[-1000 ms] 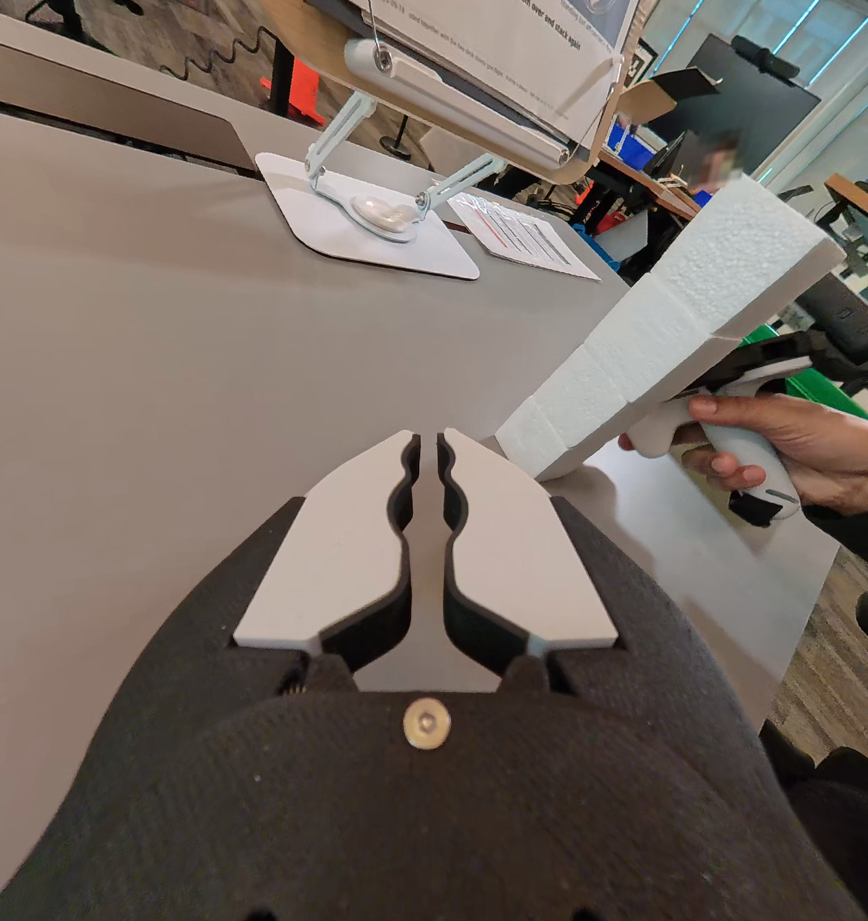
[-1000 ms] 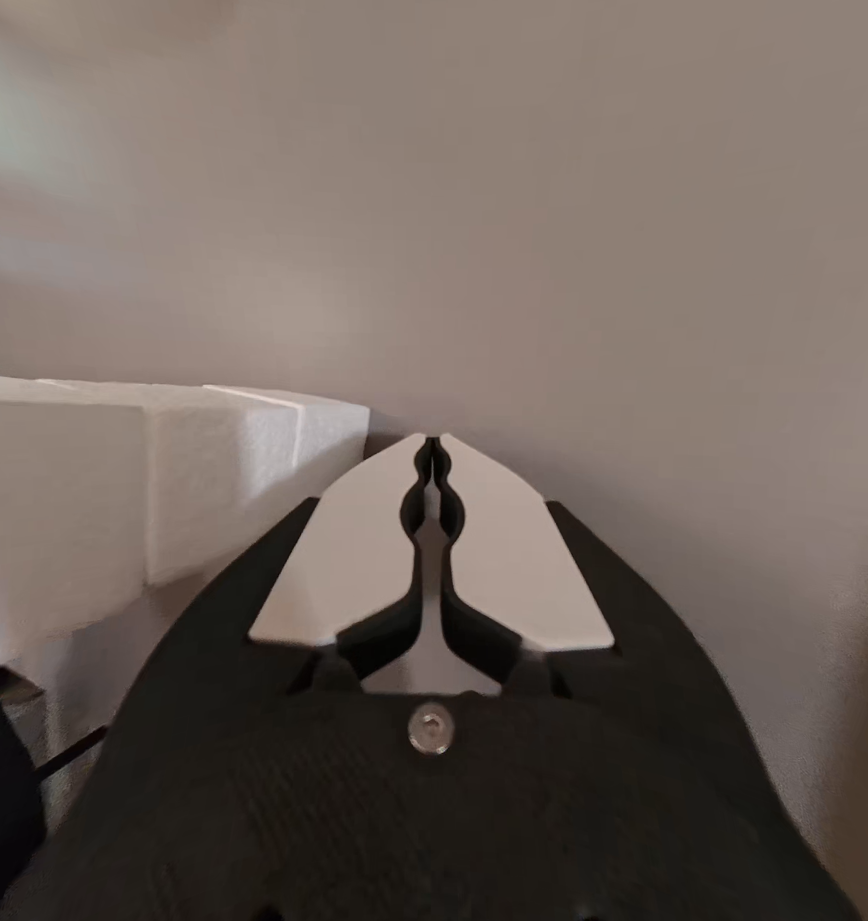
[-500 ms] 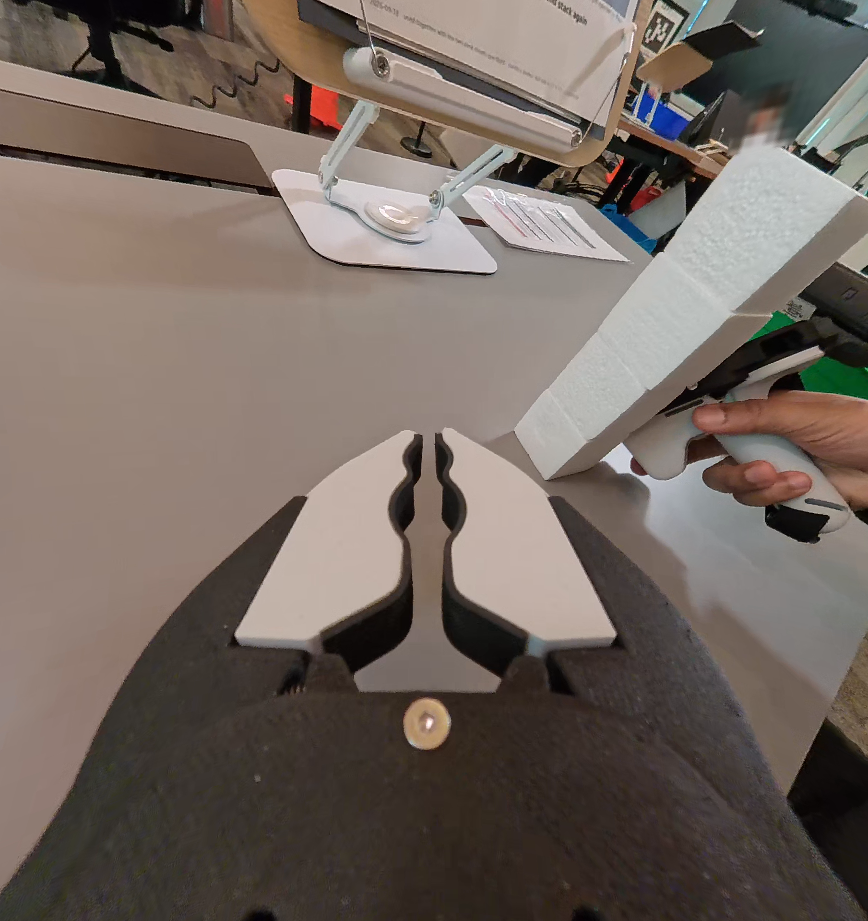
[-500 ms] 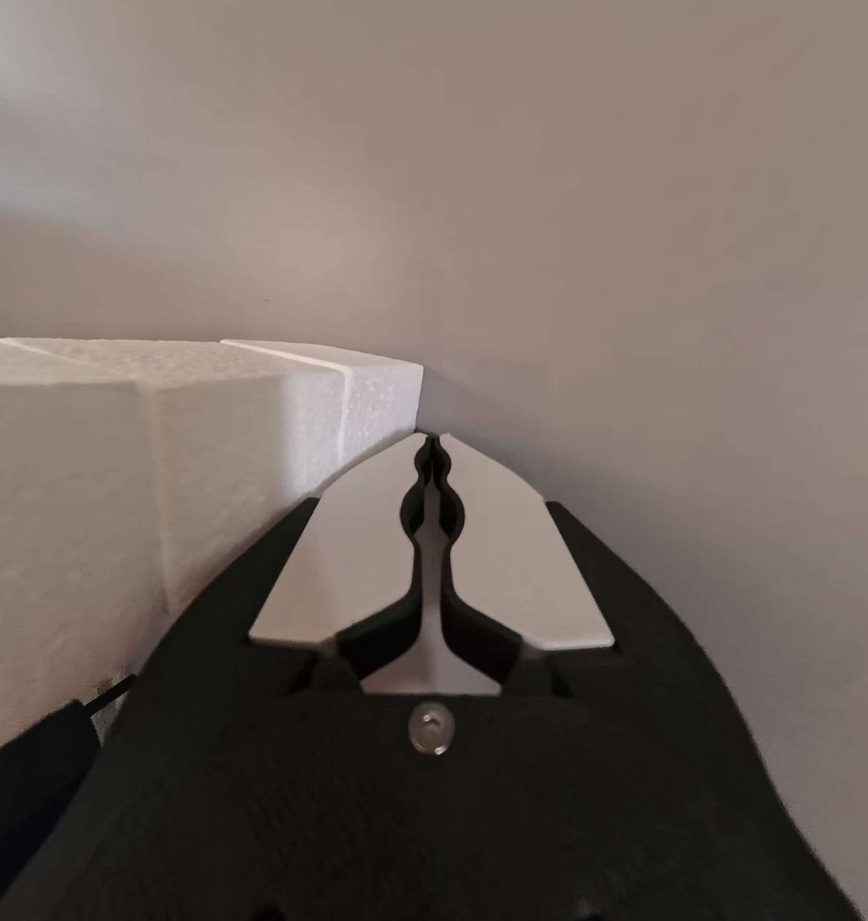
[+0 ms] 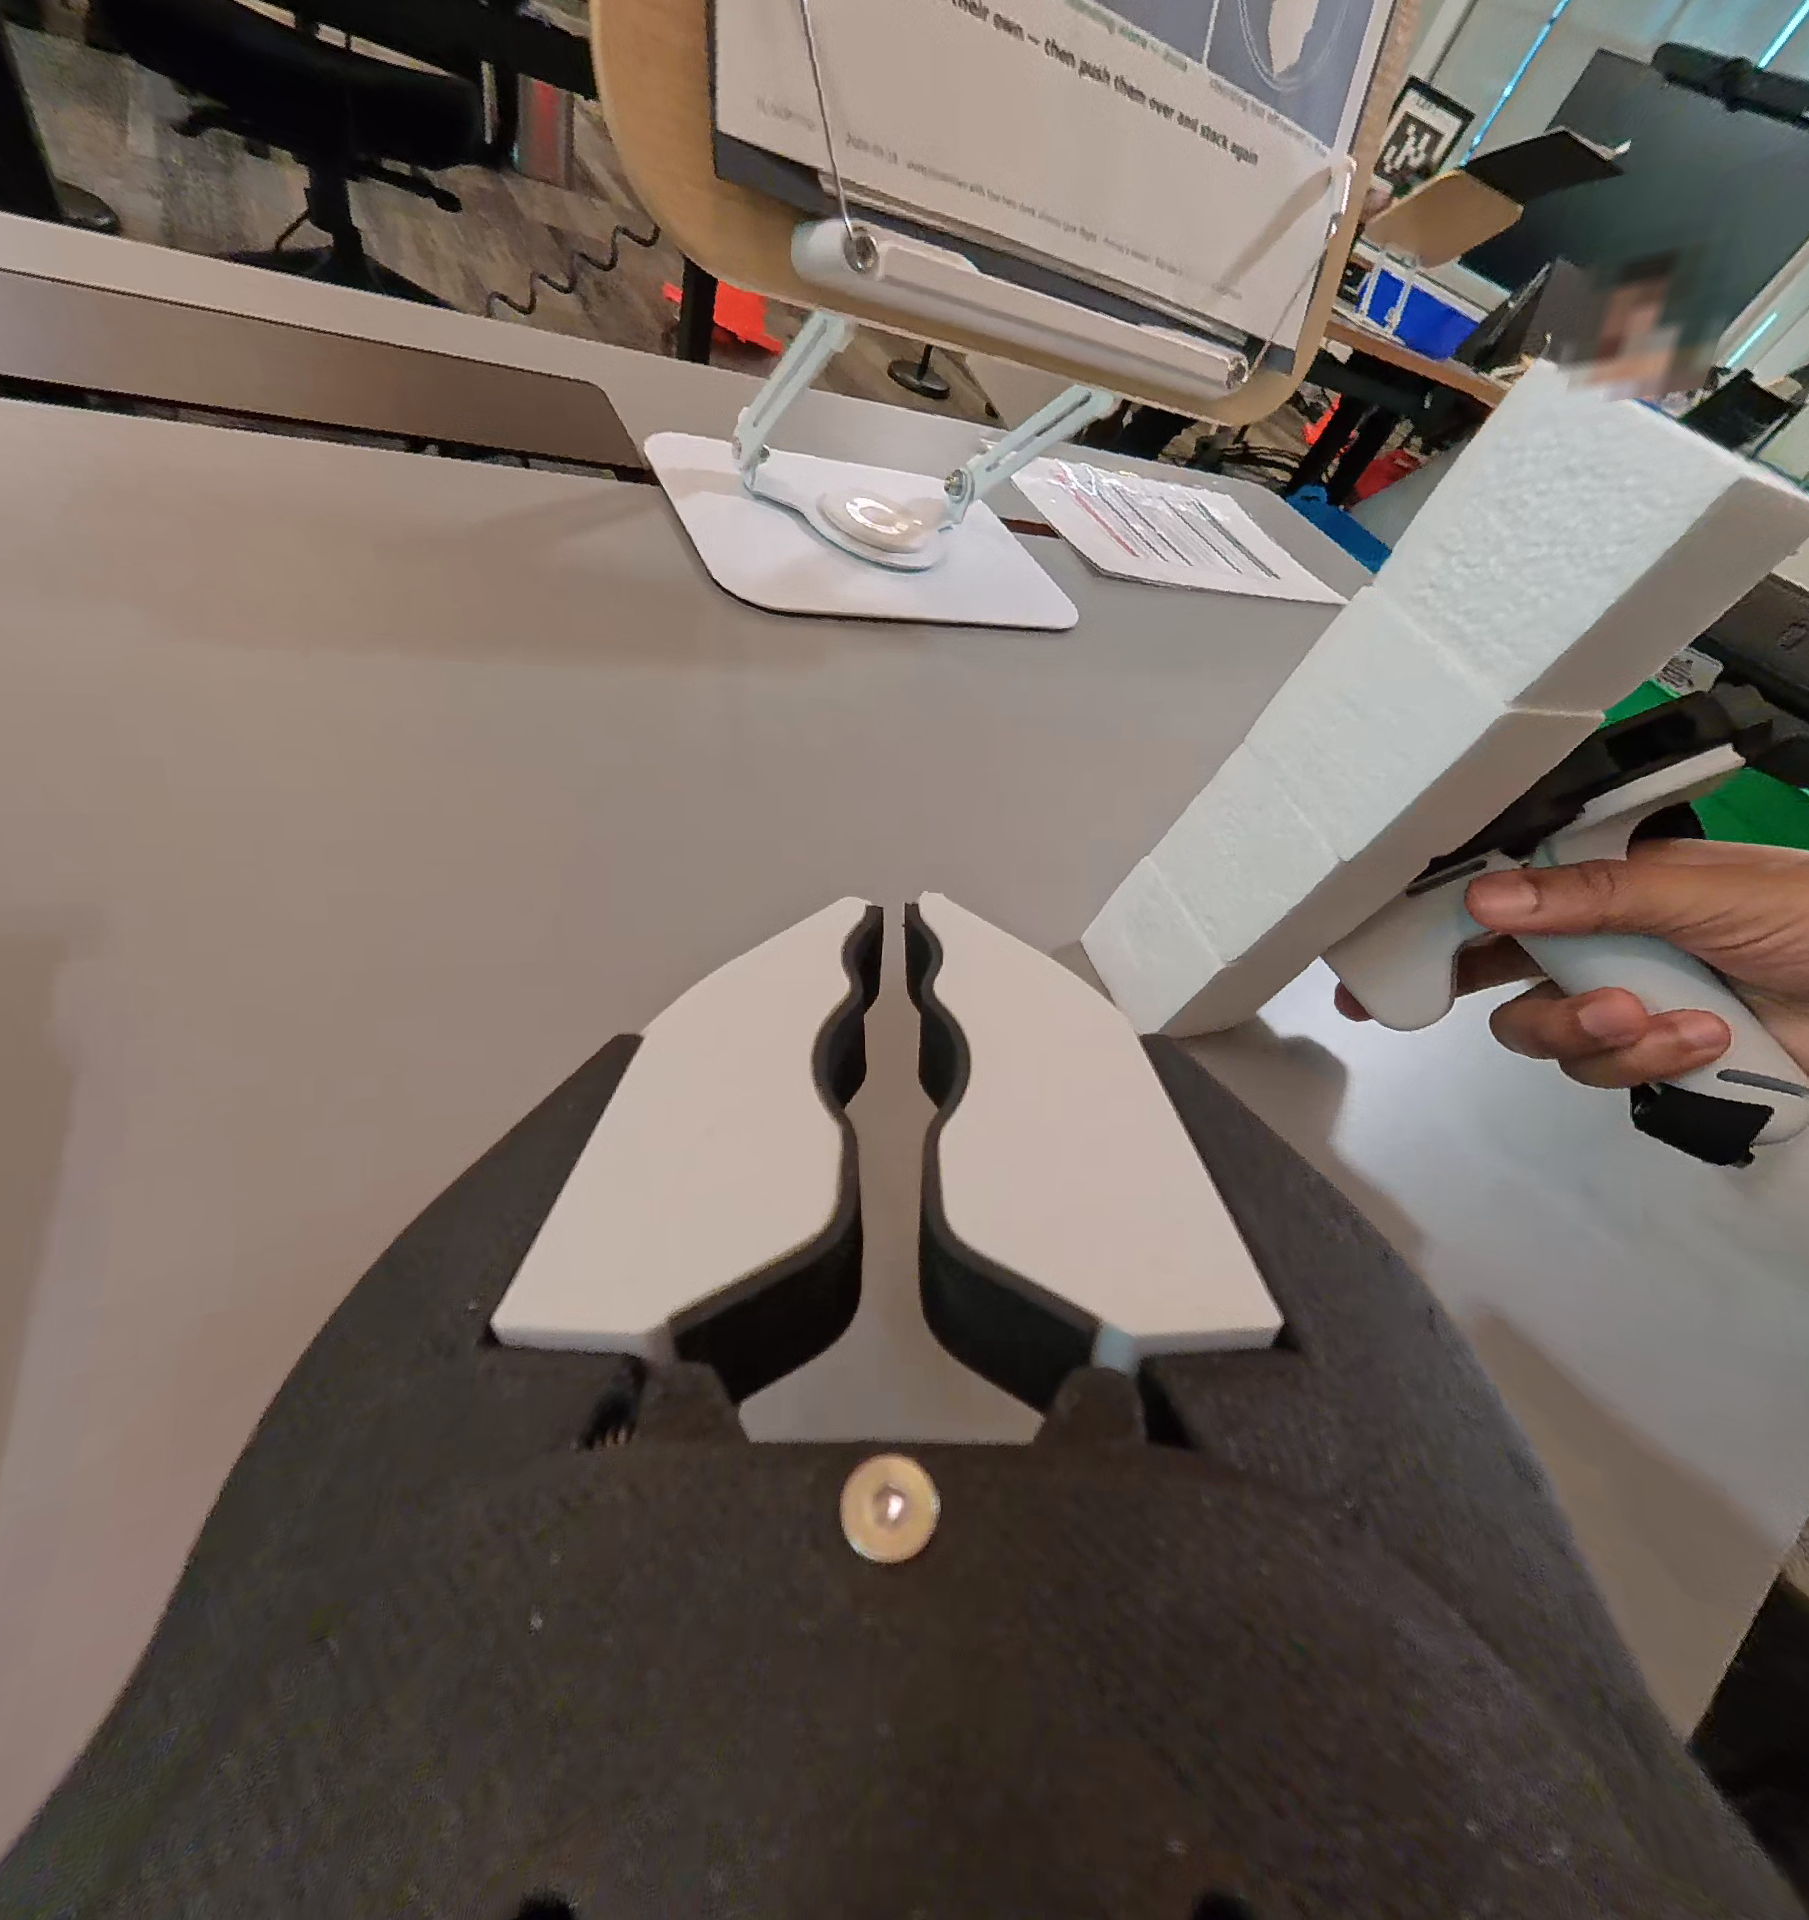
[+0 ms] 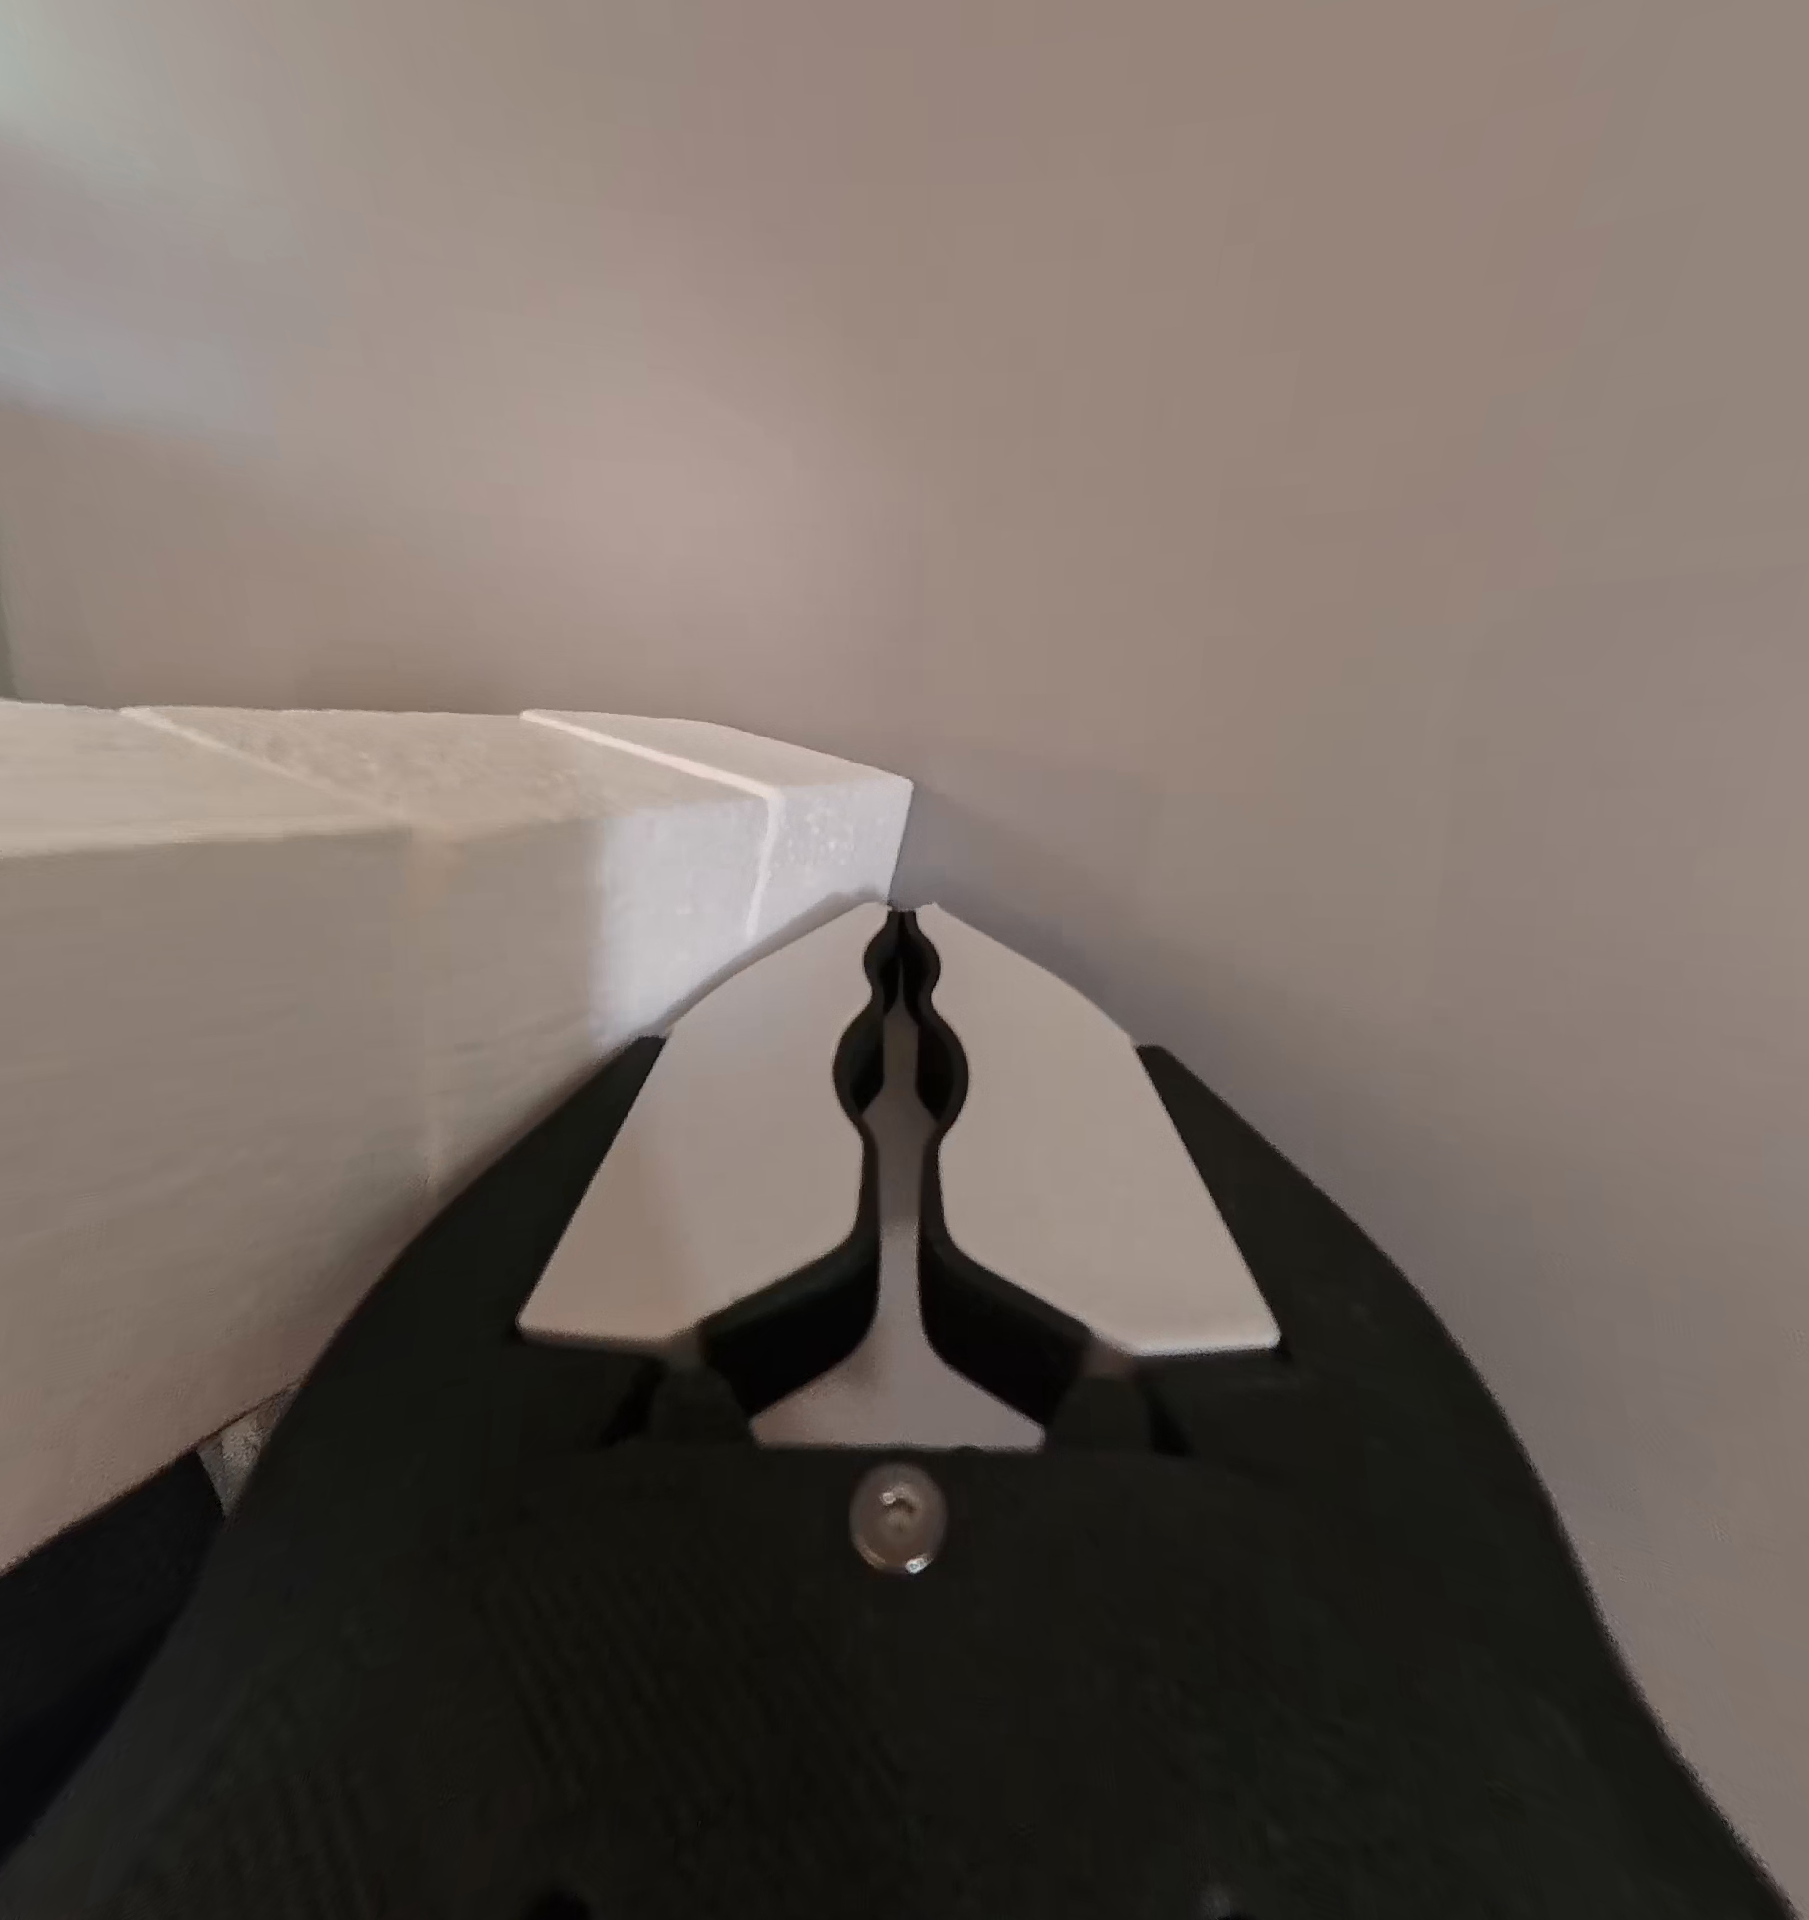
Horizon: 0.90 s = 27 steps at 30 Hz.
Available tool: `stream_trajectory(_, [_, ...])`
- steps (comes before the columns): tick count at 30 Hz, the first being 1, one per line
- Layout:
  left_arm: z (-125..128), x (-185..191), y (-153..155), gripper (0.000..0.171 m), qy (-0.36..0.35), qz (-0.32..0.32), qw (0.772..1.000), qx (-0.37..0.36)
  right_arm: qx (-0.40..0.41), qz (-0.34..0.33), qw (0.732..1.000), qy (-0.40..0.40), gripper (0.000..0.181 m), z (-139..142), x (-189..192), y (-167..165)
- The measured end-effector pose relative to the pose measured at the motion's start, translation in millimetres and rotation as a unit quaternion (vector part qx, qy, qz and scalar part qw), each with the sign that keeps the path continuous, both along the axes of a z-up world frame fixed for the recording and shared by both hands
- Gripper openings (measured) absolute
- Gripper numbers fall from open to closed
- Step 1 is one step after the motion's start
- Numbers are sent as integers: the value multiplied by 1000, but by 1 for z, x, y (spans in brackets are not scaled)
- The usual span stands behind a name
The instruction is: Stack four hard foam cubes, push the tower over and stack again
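Note:
A row of several white foam blocks (image 5: 1451, 686) stands tilted, its low end on the grey table (image 5: 360, 779) and its high end up to the right. It leans along my right gripper, whose handle (image 5: 1565, 935) a hand (image 5: 1710, 935) holds; the fingertips are hidden behind the foam there. In the right wrist view my right gripper (image 6: 902, 909) is shut and empty, with the foam blocks (image 6: 360, 935) pressed along its left side, close over the table (image 6: 1295, 520). My left gripper (image 5: 893, 912) is shut and empty, just left of the foam's low end.
A white tilted document stand (image 5: 879, 551) with a wooden board stands at the back of the table. A printed sheet (image 5: 1160, 530) lies to its right. The table's right edge (image 5: 1793, 1403) runs close behind the hand. Desks and chairs lie beyond.
The foam row now reaches as far forward as the right fingertips, lying closer along the right gripper. The left gripper has shifted a little, still shut.

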<state>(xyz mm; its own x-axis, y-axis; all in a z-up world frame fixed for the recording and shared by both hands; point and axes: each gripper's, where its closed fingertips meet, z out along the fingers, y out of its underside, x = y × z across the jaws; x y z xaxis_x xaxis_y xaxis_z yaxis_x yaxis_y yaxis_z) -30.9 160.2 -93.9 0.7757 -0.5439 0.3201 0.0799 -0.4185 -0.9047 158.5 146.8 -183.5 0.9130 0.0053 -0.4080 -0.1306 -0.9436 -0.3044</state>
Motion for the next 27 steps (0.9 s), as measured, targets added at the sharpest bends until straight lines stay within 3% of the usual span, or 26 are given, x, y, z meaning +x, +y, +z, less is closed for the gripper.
stream_trajectory(16, [32, -59, 16, 4, -53, 131, 988, 54, 20, 68, 997, -35, 0, 20, -55, 17])
stream_trajectory(27, [30, -64, 18, 5, -62, 138, 987, 46, 26, 56, 997, -43, 0, 19, -52, 21])
